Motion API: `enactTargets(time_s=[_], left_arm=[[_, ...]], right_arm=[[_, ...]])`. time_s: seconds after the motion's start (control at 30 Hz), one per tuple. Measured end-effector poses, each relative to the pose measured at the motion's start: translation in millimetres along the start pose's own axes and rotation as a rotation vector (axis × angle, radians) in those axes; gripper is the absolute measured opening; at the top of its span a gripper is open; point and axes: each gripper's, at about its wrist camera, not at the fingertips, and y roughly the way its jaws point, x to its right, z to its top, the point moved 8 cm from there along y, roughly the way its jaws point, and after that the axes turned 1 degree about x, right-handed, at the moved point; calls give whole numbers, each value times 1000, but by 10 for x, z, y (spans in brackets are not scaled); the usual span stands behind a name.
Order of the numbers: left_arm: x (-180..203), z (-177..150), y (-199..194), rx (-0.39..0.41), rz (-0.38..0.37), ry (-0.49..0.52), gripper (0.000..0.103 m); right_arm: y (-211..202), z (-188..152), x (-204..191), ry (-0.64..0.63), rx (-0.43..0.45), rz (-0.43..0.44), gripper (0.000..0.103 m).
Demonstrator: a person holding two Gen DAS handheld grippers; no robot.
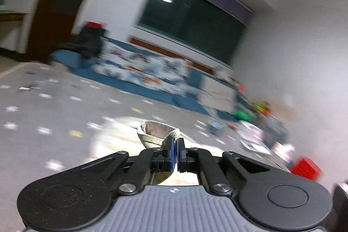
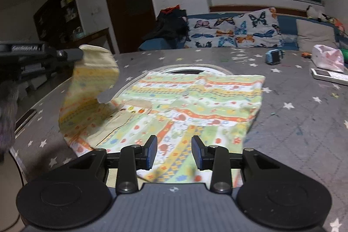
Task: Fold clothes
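Patterned garment (image 2: 191,101): spread on the star-print worktop (image 2: 293,123), left sleeve lifted.
Your left tongs (image 1: 176,145) clench its cuff; carry it smoothly across. Right tongs (image 2: 174,152) hover released above the hem; pin it.

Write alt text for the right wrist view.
The left gripper lifts one sleeve of a patterned garment off a grey star-print surface. The right gripper hovers open over the garment's near edge.
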Motion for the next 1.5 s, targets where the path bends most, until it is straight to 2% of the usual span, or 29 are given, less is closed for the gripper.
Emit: enactTargets(time_s=[0.13, 0.27, 0.37, 0.47, 0.7, 0.87, 0.97, 1.1, 1.37, 1.47, 1.5], left_arm=[[316, -335, 250, -116, -99, 35, 3], [479, -661, 390, -220, -140, 82, 4], [507, -808, 377, -267, -172, 112, 7], [433, -820, 285, -266, -159, 123, 8], [-128, -612, -23, -211, -29, 109, 29], [-563, -538, -172, -196, 95, 85, 29], [-750, -555, -212, -200, 148, 68, 29], [-828, -570, -228, -204, 158, 67, 29], [-728, -520, -54, -214, 135, 108, 29], [-680, -486, 59, -222, 127, 134, 29], [-661, -468, 100, -224, 122, 142, 29]], right_arm=[[-60, 17, 170, 50, 15, -25, 34], [-84, 41, 274, 92, 19, -28, 34], [-31, 70, 269, 106, 12, -12, 34], [86, 86, 203, 114, -9, 21, 34], [353, 98, 105, 166, -36, 51, 34], [445, 55, 168, 231, -65, 52, 34], [409, 67, 251, 261, -45, 24, 34], [383, 80, 312, 285, -50, 32, 34], [511, -115, 139, 192, -143, 27, 32], [500, -142, 50, 132, -147, 3, 9], [488, -141, 23, 109, -142, -9, 8]])
